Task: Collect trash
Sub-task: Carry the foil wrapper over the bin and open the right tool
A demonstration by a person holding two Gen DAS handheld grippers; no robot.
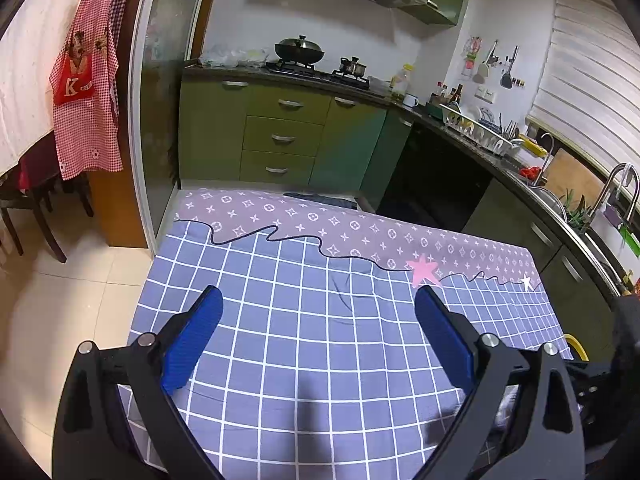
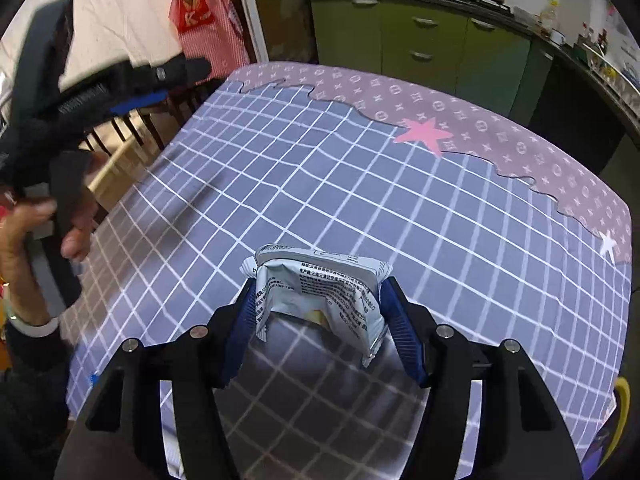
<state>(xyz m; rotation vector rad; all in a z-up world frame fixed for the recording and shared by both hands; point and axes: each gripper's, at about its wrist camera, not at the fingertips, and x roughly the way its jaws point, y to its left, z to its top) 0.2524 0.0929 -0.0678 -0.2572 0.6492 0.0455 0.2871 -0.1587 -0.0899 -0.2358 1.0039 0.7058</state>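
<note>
My right gripper (image 2: 318, 292) is shut on a crumpled white snack wrapper (image 2: 320, 292) with black print, held just above the checked tablecloth (image 2: 360, 184). My left gripper (image 1: 318, 300) is open and empty over the near part of the same tablecloth (image 1: 300, 280). In the right wrist view the left gripper (image 2: 132, 84) is held up at the table's left edge by a hand. A yellow rim (image 2: 622, 416), partly hidden, shows below the table's right edge, also in the left wrist view (image 1: 578, 346).
Green kitchen cabinets (image 1: 280, 136) and a stove with a wok (image 1: 300, 50) stand beyond the table. A counter with a sink (image 1: 580, 208) runs along the right. A dark chair (image 1: 36, 196) and a red apron (image 1: 88, 92) are at the left.
</note>
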